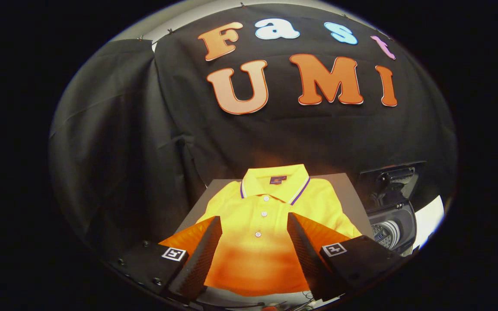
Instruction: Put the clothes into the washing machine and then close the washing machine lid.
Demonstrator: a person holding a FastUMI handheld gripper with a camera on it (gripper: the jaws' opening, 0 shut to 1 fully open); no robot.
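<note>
A yellow polo shirt (260,211) lies folded flat on a grey board (346,190), collar toward the booth wall, its white buttons running down the middle. My gripper (254,220) hovers over the shirt's lower half with its fingers wide apart and nothing between them. To the right of the board stands a small washing machine (394,224). Its lid (394,177) is raised and the ribbed drum shows inside the opening.
Black cloth walls close in behind and to the left of the board. A white surface (428,218) shows just right of the washing machine. Some small items lie at the near edge below the shirt, too cut off to tell.
</note>
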